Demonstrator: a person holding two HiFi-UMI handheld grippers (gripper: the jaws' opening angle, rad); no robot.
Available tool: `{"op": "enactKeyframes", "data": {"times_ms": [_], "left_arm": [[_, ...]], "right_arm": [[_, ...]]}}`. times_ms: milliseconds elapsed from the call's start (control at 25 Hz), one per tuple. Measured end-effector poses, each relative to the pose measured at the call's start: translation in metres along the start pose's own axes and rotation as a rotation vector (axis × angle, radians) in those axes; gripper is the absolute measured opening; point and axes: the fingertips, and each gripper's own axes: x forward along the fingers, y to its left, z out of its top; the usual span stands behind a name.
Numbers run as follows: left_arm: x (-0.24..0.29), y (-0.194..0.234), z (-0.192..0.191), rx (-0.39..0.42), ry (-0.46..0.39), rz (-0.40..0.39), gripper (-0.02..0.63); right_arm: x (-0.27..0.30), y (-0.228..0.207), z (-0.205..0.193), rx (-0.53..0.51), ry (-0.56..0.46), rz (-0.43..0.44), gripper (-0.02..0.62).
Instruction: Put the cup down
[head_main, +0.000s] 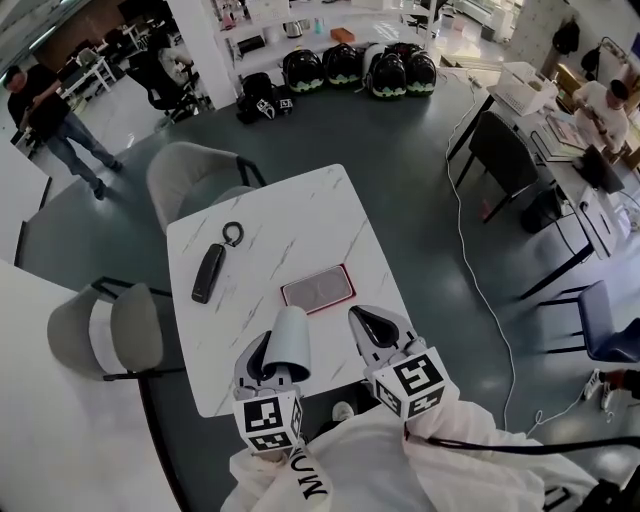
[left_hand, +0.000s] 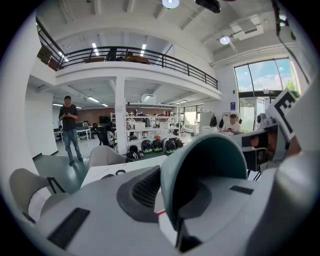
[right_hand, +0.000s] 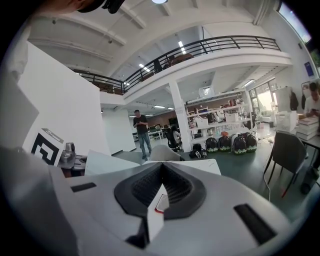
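My left claw (head_main: 263, 367) is clenched on the pale cup (head_main: 286, 343), held tipped over the near edge of the white table (head_main: 300, 215); my right claw (head_main: 371, 326), just beside it, is closed on nothing.

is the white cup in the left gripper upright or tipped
Tipped. The white cup lies sideways in the left gripper, mouth facing back toward that gripper's camera, base pointing out over the white table.

Your left gripper (head_main: 262, 362) and right gripper (head_main: 372, 328) are grey, with black pads (right_hand: 177, 190) and black-and-white cubes (head_main: 268, 422). Your sleeves (head_main: 330, 470) are white.
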Motion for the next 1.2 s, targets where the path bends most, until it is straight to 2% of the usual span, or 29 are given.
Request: {"op": "enactKeyframes", "data": {"times_ms": [760, 1200], "left_arm": [[0.063, 0.014, -0.014, -0.017, 0.122, 0.041, 0.031], [0.099, 0.015, -0.036, 0.0, 0.266, 0.03, 0.031]], "right_arm": [[0.042, -0.057, -0.001, 0.034, 0.05, 0.002, 0.005], [0.06, -0.084, -0.011, 0.059, 0.098, 0.01, 0.005]]}}
